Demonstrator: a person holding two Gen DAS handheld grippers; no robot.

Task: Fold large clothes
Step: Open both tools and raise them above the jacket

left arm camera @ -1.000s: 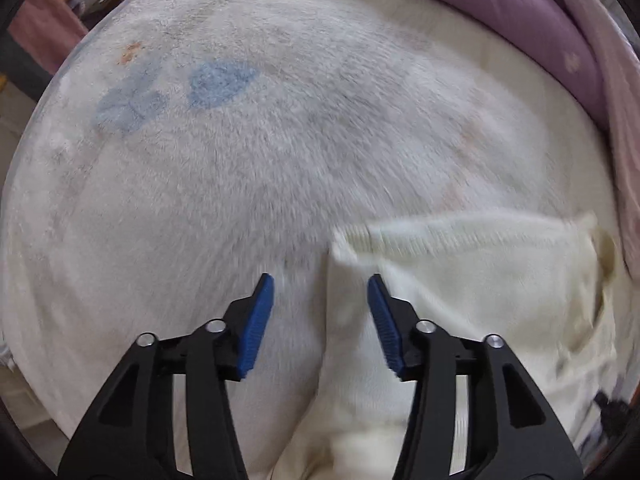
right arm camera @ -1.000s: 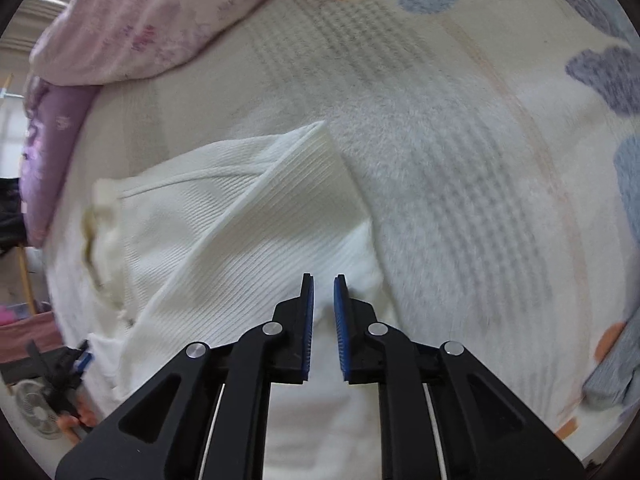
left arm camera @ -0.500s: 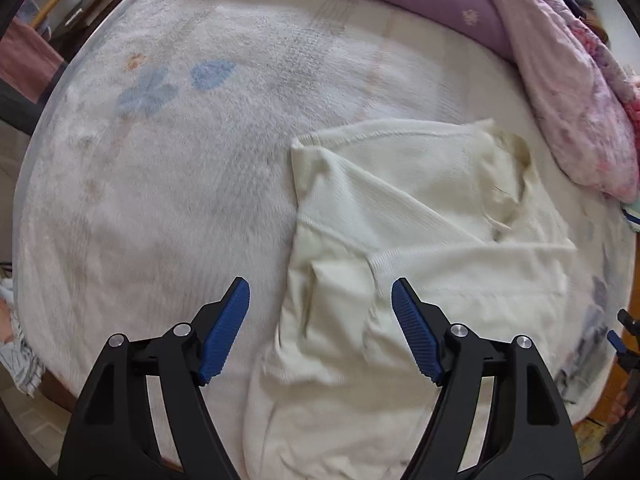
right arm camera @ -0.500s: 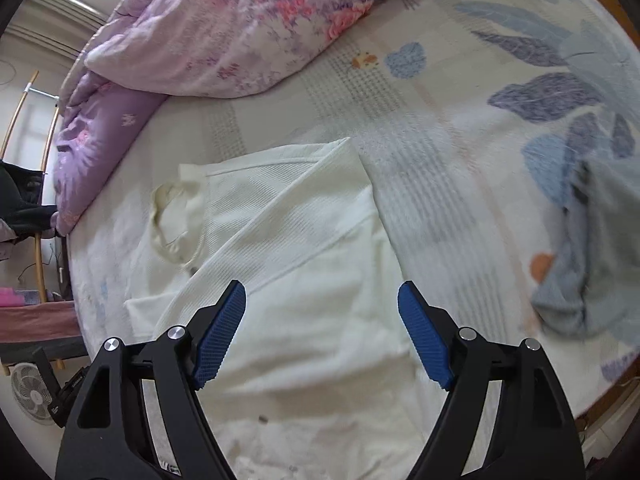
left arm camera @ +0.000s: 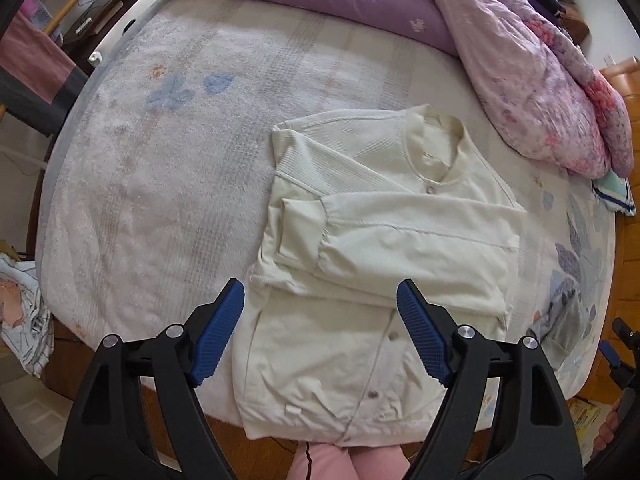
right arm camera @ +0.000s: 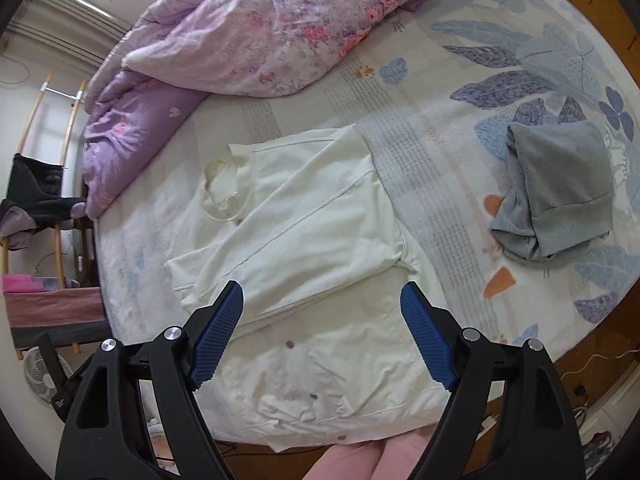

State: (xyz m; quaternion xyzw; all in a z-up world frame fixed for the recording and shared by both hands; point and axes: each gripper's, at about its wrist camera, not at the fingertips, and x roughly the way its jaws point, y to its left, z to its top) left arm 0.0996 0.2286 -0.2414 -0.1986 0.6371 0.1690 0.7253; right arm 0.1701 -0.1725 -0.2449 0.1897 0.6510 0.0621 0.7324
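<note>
Grey folded garment (right arm camera: 560,192) lies right of cream jacket (right arm camera: 312,240), apart.

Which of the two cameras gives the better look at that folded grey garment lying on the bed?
The right wrist view. There the grey garment lies whole and unobstructed on the leaf-patterned bedsheet, right of the cream jacket. The left wrist view catches only a squeezed grey sliver at its right edge.
</note>
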